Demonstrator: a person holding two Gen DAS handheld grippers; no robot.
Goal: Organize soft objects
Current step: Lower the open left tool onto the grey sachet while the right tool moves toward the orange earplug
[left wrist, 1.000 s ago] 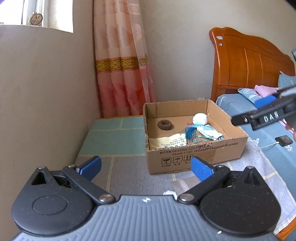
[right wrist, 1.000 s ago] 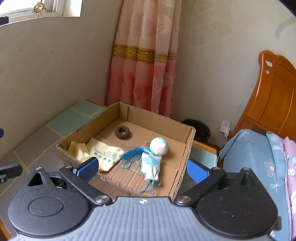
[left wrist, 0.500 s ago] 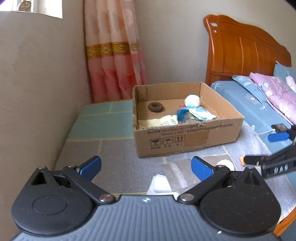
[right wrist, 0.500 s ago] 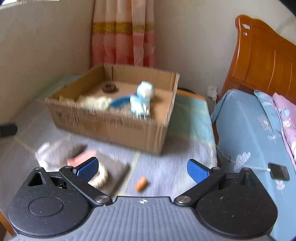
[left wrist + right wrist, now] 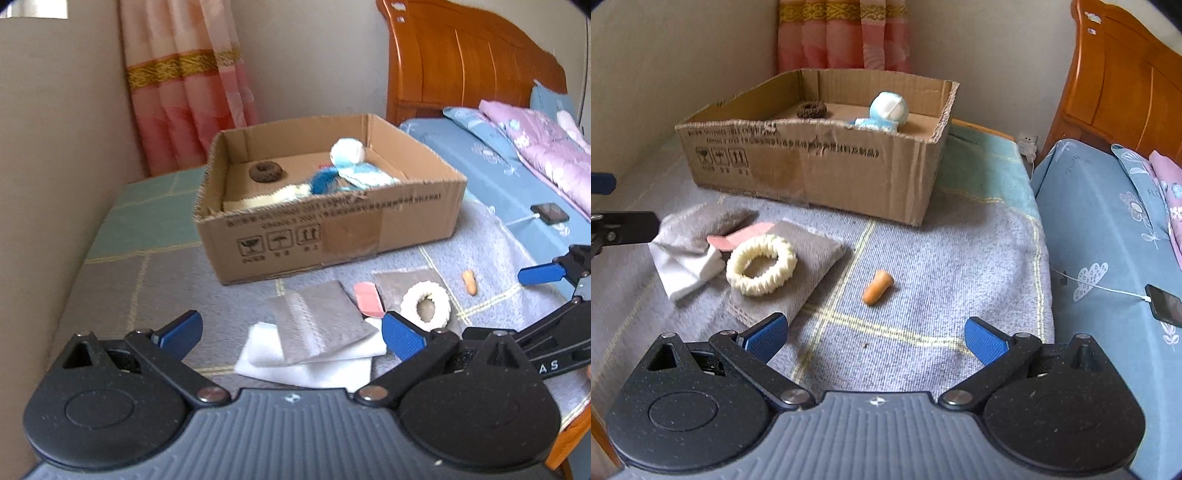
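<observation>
A cardboard box (image 5: 332, 236) (image 5: 827, 173) stands on the cloth-covered table. It holds a blue and white doll (image 5: 351, 166) (image 5: 886, 110), a brown scrunchie (image 5: 265, 171) (image 5: 811, 109) and a cream cloth (image 5: 266, 195). In front of it lie a cream scrunchie (image 5: 761, 265) (image 5: 426, 305), grey cloths (image 5: 317, 321) (image 5: 809, 258), a white cloth (image 5: 310, 358) (image 5: 687, 269), a pink piece (image 5: 367, 299) (image 5: 738, 234) and an orange earplug (image 5: 877, 281) (image 5: 470, 281). My left gripper (image 5: 291, 334) is open and empty above the cloths. My right gripper (image 5: 873, 334) is open and empty, short of the earplug.
A wall runs along the table's left side, with a pink curtain (image 5: 192, 88) behind the box. A bed with blue bedding (image 5: 1108, 229) and a wooden headboard (image 5: 461, 62) lies to the right. A phone on a white cable (image 5: 1165, 306) rests on the bed.
Both grippers have pulled back from the box and tilted down toward the table's front. The loose soft things in front of the box have come into view. Both stay open and empty.
</observation>
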